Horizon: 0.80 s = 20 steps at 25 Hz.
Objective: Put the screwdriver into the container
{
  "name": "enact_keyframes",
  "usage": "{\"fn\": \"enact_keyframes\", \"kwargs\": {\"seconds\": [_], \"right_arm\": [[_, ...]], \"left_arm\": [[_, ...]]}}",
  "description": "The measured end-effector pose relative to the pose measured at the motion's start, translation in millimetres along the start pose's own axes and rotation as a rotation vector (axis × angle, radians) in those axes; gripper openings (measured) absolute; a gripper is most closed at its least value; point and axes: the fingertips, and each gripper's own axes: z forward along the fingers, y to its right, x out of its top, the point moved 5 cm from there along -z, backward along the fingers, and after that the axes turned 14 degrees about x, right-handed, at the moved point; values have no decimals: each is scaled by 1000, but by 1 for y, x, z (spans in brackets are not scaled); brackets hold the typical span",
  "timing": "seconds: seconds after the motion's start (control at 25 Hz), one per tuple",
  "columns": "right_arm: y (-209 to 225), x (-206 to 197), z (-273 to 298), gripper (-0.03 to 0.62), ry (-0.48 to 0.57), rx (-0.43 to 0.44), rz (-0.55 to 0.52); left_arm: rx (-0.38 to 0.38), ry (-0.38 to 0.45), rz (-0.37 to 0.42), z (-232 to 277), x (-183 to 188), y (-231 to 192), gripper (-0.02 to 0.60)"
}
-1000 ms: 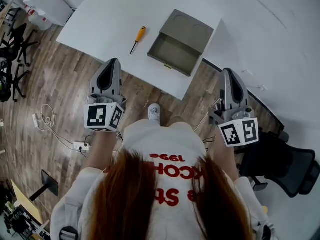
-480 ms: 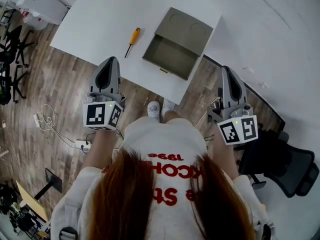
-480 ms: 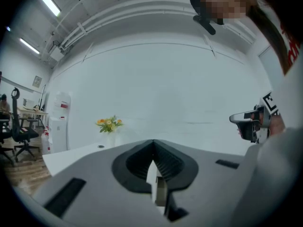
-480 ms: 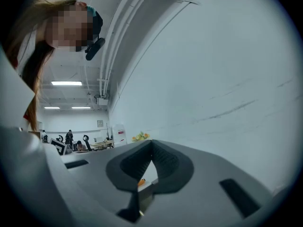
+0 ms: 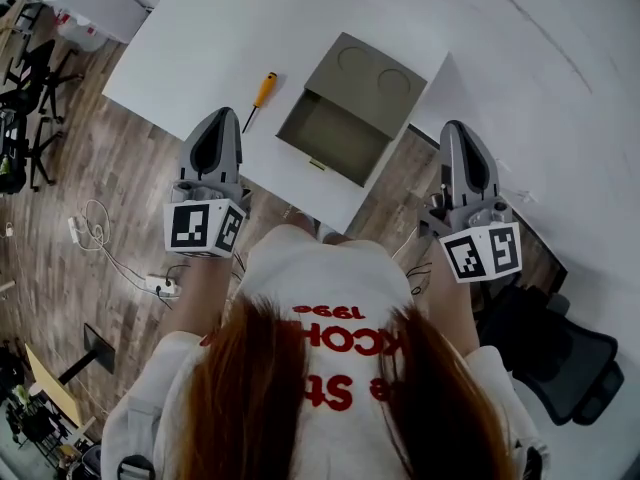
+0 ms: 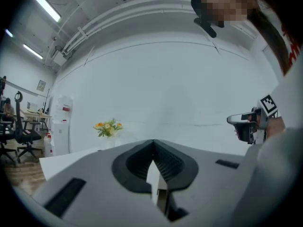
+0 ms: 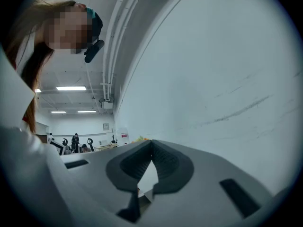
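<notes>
Container [image 5: 335, 133]: a grey-green box on the white table [image 5: 200, 38], one corner towards the person. Its near half is an open rectangular compartment. Its far half is a flat panel [image 5: 375, 71] with two shallow round recesses. The compartment appears empty, though its inner walls are in shadow from the head view, so this is not certain.

Screwdriver [image 5: 257, 100]: it lies flat on the table, left of the container and apart from it, near the table's front edge. The long axis runs diagonally. The orange handle [image 5: 265, 88] points up and right, away from the person. The dark shaft points down and left, towards the left gripper [image 5: 222, 114].

Left gripper [image 6: 153, 143]: jaws closed together, nothing between them, held off the table's near edge and short of the screwdriver.

Right gripper [image 5: 452, 126]: jaws likewise meet at the tips in its own view [image 7: 151, 143], gripping nothing. It sits right of the container, clear of it.
</notes>
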Motion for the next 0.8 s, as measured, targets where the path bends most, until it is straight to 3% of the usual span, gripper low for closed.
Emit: {"fn": "enact_keyframes", "kwargs": {"seconds": [0.2,0.48,0.8], "right_arm": [[10,-5,9,4,-16,1,17],[13,-8,24,5,-18,-59,25],[9,-20,39,3,-46,-121,41]], "left_arm": [[22,-15,7,15,-2,-5,6],[-15,-55,43,47,-18,-13,6],[-88,-192,99,88,-62,-23,6]]}}
